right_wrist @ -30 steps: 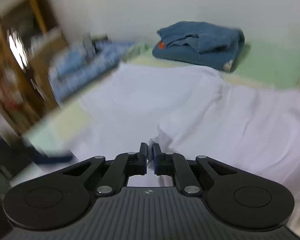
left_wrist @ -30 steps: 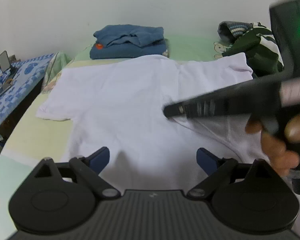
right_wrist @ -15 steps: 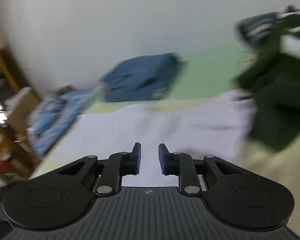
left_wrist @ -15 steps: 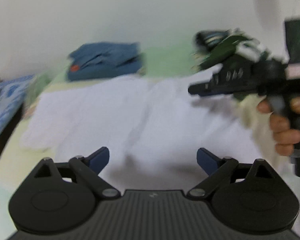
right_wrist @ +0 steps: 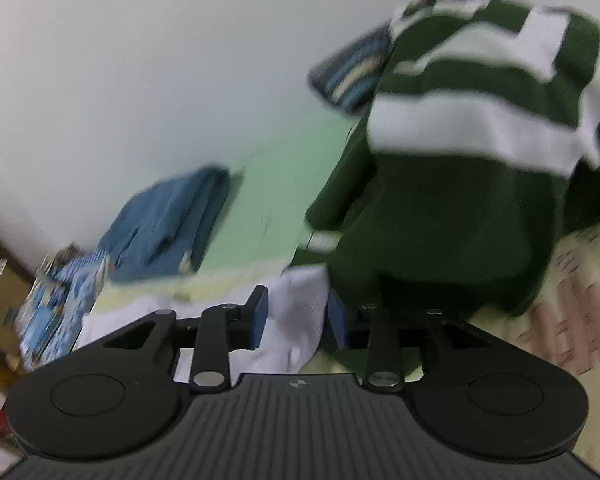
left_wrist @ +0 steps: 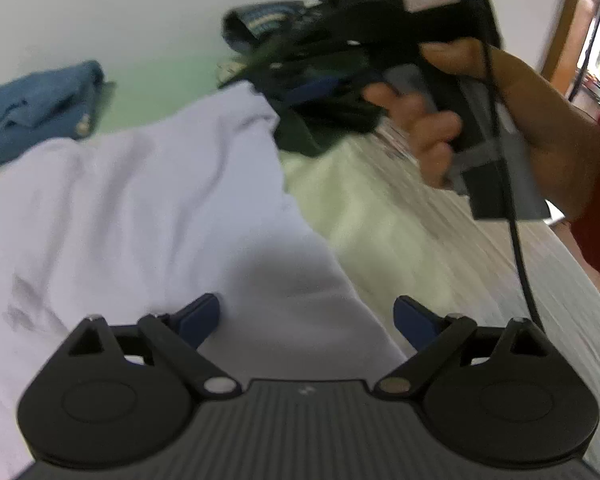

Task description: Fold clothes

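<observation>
The bed [left_wrist: 400,216], under a pale patterned sheet, carries everything. The white T-shirt [left_wrist: 140,208] lies spread across its middle, one sleeve reaching toward the far right corner where a green-and-white striped garment [right_wrist: 480,128] sits heaped, the sleeve tip touching or just beside that heap. A folded blue garment [right_wrist: 168,224] rests at the far edge by the wall, well apart from the shirt.

The right gripper [right_wrist: 296,320] points at that sleeve; its jaws have just been opening and stand partway apart, with the white sleeve end between them, though blur hides whether the pads press on it. The left gripper [left_wrist: 306,316] hangs over the shirt's near right edge, jaws wide and holding nothing.

The main risk is that the right jaws, so close to the striped heap, pinch dark cloth along with the sleeve and drag the heap onto the shirt. A shallow bite on the sleeve tip could also slip out mid-fold, leaving a crooked crease. The black cable [left_wrist: 516,240] trailing from the right gripper hangs near the left gripper and could snag it.
</observation>
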A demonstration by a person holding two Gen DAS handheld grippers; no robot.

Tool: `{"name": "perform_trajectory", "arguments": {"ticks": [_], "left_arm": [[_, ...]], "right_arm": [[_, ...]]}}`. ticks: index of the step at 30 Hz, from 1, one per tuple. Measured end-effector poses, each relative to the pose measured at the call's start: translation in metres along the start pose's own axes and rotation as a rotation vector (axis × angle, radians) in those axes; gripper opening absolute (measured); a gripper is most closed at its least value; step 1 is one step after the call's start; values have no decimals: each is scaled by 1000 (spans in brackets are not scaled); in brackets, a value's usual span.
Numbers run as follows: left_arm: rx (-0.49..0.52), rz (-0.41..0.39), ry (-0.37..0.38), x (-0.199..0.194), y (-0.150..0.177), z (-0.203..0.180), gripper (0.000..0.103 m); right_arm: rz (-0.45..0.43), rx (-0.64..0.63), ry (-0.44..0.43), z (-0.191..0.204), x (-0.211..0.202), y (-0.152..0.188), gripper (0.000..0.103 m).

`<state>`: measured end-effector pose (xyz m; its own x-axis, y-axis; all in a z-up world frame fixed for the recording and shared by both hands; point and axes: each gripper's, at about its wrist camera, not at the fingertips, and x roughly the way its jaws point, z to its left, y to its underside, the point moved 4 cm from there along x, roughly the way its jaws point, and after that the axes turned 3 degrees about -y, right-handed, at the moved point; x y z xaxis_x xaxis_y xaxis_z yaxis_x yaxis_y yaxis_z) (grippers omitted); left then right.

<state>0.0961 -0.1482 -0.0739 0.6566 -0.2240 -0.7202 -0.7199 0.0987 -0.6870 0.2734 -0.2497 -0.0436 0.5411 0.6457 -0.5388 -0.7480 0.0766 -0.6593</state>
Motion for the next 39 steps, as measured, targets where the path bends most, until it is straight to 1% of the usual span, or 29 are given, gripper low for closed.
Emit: {"name": "perform_trajectory", "arguments": {"ticks": [1,2,3,4,7,9,11,12,14,15,16,17,18,19,21,22,24,26,27,28,29,30,31,33,35,37,38,39], "left_arm": [[9,2,10,0,2,-4,97],[19,3,20,-1,3,-7,97],[29,5,31,-2,5,-11,97],[39,6,41,-3,6,-15,97],[82,0,47,-4,13,-24,101],[115,-6,47,-4,17,-30,101],[155,-9,36,-4,21,-33,101],[169,-7,34,-4,21,-34,101],[186,-2,36,-5,22,-35,101],[191,2,41,-5,22,-34,101],[189,5,45,-7,21,-32,99],[186,7,50,-9,19,-29,97],[173,-6,50,-14,16,-25,96],[156,-27,42,-18,14,-20,96],[100,-60,23,-26,9,1,96],[70,-77,13,-30,6,11,97],[7,-84,-17,-32,2,36,96],[-47,-82,-52,-30,-2,60,96],[-66,-76,-58,-28,-2,69,95],[-84,-69,-61,-26,-3,77,95],[-103,-62,-64,-24,-3,85,95],[-122,-54,-64,-21,-3,91,95],[-129,-47,-65,-20,-1,94,95],[-135,-34,-67,-19,3,98,95],[-122,-40,-62,-20,6,97,95],[-102,-38,-62,-16,5,94,96],[-92,-36,-62,-14,4,92,96],[-81,-35,-63,-12,4,90,96]], "right_arm": [[30,1,-21,1,3,3,33],[55,-11,-32,0,9,1,27],[60,-23,-29,0,12,1,6],[63,-34,-25,1,14,0,4],[13,-54,-13,1,16,-12,2],[0,-57,4,-3,23,-19,2],[35,-65,18,-12,37,-21,2],[21,-69,27,-12,34,-21,0],[-12,-76,45,-12,26,-19,0],[-29,-80,55,-12,22,-18,7],[-46,-84,64,-12,18,-17,9],[-67,-97,50,-9,7,-15,10],[-76,-97,31,-6,-5,-13,13],[-83,-96,11,-4,-16,-10,19],[-28,-87,-31,-2,-27,3,27],[1,-82,-53,-2,-32,10,27],[77,-67,-90,-2,-31,28,29],[127,-74,-83,-1,-25,45,29],[134,-81,-81,0,-22,51,29],[140,-77,-87,0,-21,56,25],[145,-60,-96,0,-18,60,18],[148,-40,-105,-2,-15,63,7],[146,-22,-107,-4,-15,65,5],[125,0,-121,-6,-23,64,4],[106,14,-125,-11,-40,65,4],[105,26,-136,-13,-48,70,5],[98,27,-133,-12,-47,71,7],[89,28,-130,-11,-47,72,15]]}}
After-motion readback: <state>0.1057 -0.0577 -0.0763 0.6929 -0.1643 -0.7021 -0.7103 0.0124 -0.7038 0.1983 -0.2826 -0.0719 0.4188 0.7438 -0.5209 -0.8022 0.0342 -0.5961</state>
